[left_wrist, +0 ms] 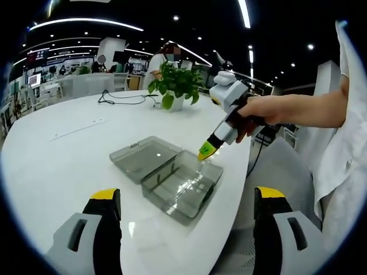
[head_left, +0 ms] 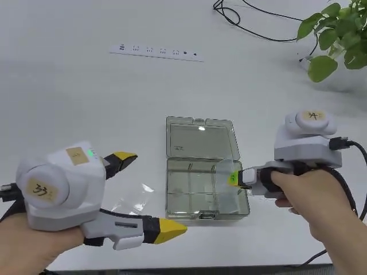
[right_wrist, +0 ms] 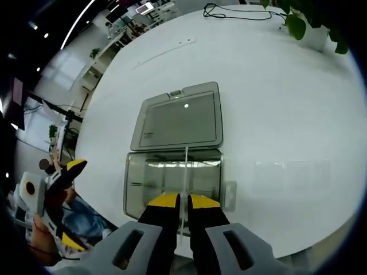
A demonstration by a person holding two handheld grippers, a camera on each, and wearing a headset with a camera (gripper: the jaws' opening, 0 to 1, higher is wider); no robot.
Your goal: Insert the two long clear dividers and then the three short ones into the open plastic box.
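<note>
Right gripper (right_wrist: 183, 200) pinches a clear divider (right_wrist: 185, 172) upright over my open plastic box (right_wrist: 133, 183) — long axis running straight ahead toward the lid (right_wrist: 180, 120) — left gripper (head_left: 153, 192) spread, farther off.

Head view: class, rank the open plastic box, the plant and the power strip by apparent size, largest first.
1. plastic box.
2. plant, though the frame edge cuts it off.
3. power strip, long but thin.
Plant and strip lie farther from the camera, so true sizes stay unsure.
</note>
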